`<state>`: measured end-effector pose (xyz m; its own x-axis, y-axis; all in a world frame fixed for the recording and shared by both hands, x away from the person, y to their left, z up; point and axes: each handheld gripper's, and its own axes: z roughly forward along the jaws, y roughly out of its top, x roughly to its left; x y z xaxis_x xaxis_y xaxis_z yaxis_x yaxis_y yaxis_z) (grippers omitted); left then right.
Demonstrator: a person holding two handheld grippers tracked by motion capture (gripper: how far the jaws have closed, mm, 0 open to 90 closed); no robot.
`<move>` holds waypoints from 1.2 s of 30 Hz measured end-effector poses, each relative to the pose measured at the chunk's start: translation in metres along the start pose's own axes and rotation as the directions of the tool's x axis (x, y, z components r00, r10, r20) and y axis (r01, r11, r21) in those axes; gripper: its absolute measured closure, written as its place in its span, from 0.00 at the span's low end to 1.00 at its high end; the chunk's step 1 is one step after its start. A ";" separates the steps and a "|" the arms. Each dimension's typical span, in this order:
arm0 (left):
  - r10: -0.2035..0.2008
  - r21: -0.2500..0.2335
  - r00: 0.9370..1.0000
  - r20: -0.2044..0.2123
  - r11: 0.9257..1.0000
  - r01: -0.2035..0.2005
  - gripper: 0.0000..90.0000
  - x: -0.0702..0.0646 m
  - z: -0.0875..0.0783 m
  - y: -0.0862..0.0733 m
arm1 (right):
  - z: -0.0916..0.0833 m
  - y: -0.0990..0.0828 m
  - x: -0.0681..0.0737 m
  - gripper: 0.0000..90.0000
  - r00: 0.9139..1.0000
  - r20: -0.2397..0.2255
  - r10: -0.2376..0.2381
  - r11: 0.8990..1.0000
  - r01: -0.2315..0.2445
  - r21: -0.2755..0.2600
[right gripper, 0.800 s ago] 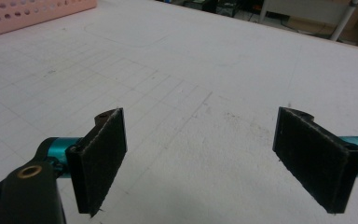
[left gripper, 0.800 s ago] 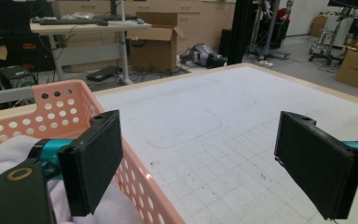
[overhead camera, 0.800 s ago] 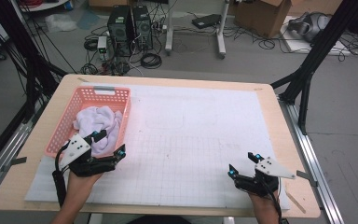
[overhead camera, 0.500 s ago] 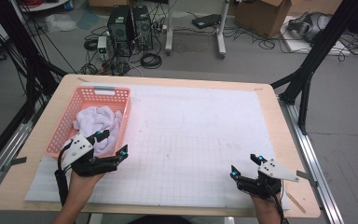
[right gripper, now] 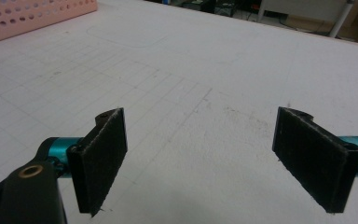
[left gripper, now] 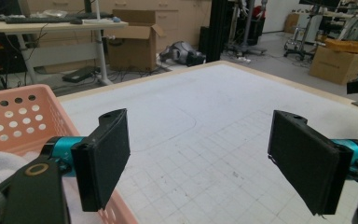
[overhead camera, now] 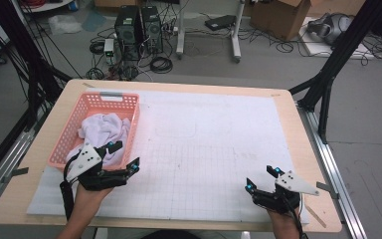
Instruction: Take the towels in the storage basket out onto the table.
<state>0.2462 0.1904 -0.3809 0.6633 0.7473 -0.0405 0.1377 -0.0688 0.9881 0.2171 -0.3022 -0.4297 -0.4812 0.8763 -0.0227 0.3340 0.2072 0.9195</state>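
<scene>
High view: the left gripper [overhead camera: 123,155] hangs with jaws spread at the basket's [overhead camera: 108,97] near corner, beside the white cloth [overhead camera: 102,130] inside. The right gripper [overhead camera: 262,179], jaws spread and empty, sits over the mat [overhead camera: 209,149].

Left gripper view: the jaws gape with nothing between them, and the basket wall lies at left.

Right gripper view: wide, empty jaws stand above the mat.

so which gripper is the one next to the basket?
The left gripper: its open jaws straddle the near right corner of the pink basket holding the white cloth. The right gripper hovers over bare mat.

Room clutter beyond the table

Past the table's [overhead camera: 189,85] far edge, two computer towers [overhead camera: 138,25] stand on the floor among tangled cables [overhead camera: 160,63]; cardboard boxes [overhead camera: 278,12] sit beyond the far right corner, black frame legs [overhead camera: 328,74] alongside.
</scene>
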 end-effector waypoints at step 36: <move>-0.125 0.288 0.955 -0.269 0.936 0.203 0.19 0.137 0.021 0.031 | -0.002 -0.003 0.000 0.18 1.000 0.021 0.005 1.000 -0.005 0.018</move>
<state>0.3569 0.2764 -0.3589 0.4183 0.9001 -0.1217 0.4755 -0.1028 0.8737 0.2145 -0.3042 -0.4320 -0.4624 0.8863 -0.0267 0.3508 0.2105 0.9125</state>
